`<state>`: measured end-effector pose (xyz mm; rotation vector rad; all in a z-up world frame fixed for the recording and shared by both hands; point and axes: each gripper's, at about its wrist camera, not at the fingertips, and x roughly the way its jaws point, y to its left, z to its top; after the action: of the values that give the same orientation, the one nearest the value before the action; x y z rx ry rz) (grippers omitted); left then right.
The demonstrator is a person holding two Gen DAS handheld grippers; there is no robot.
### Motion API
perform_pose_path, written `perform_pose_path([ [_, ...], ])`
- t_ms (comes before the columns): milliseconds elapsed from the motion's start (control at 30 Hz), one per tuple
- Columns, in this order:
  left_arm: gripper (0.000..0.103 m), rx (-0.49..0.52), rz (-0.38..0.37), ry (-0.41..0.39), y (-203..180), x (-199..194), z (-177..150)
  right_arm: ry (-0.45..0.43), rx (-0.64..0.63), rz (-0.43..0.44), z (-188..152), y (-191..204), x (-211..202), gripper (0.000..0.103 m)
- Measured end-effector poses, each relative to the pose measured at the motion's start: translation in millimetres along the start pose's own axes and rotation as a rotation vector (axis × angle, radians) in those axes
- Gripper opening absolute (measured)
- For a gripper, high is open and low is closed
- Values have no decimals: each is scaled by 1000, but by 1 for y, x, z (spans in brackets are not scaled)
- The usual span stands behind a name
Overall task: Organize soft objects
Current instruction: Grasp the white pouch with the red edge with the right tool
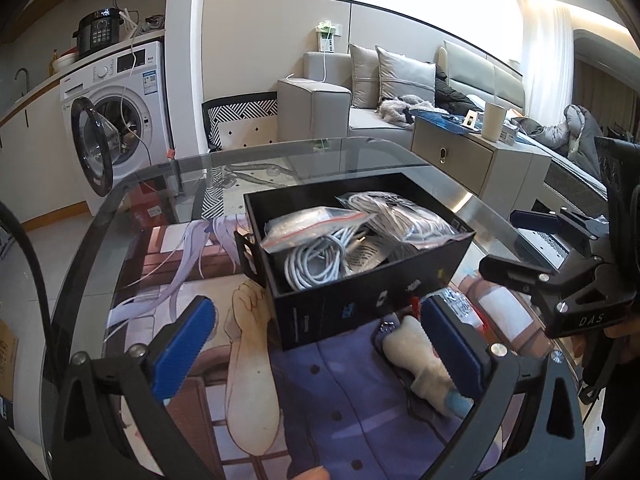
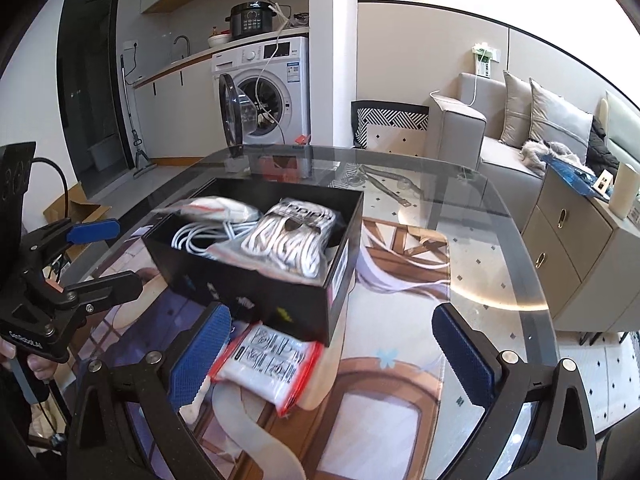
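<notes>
Glass, slick and see-through, is the tabletop (image 1: 120, 208) under everything, with a printed mat (image 1: 312, 392) beneath it, so a clumsy nudge could send the black box (image 1: 360, 292) sliding. In the left wrist view, the left gripper (image 1: 320, 344) is spread wide with nothing pinched; a cream soft toy (image 1: 416, 356) lies on the glass just beside its right pad, in front of the box, which already holds bagged white cables (image 1: 320, 256). Closing from here would likely clip only the toy's edge and flick it away. The right gripper (image 1: 516, 240) hangs wide near the box's right corner, where the two tools could collide. In the right wrist view, the right gripper (image 2: 332, 344) is likewise wide and empty; a red-edged zip bag (image 2: 268, 364) lies beside its left pad, against the box wall (image 2: 280, 304). That wall stands in the way of a clean lift, and slippery plastic may slide out. The left gripper (image 2: 100, 248) crowds in on the box's other side.
</notes>
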<state>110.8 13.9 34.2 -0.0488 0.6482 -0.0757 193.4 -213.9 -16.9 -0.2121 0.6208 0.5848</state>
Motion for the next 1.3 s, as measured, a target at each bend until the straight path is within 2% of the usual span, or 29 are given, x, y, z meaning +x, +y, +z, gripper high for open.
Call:
perform_pose_path([
  [533, 103, 45, -64, 49, -29, 5, -15, 83, -12, 20, -16, 6, 20, 102],
  [1033, 103, 23, -33, 66, -17, 12, -16, 220, -22, 54, -27, 21, 51, 102],
  [1300, 103, 16, -26, 73, -10, 15, -16, 251, 8, 35, -31, 3, 48, 102],
])
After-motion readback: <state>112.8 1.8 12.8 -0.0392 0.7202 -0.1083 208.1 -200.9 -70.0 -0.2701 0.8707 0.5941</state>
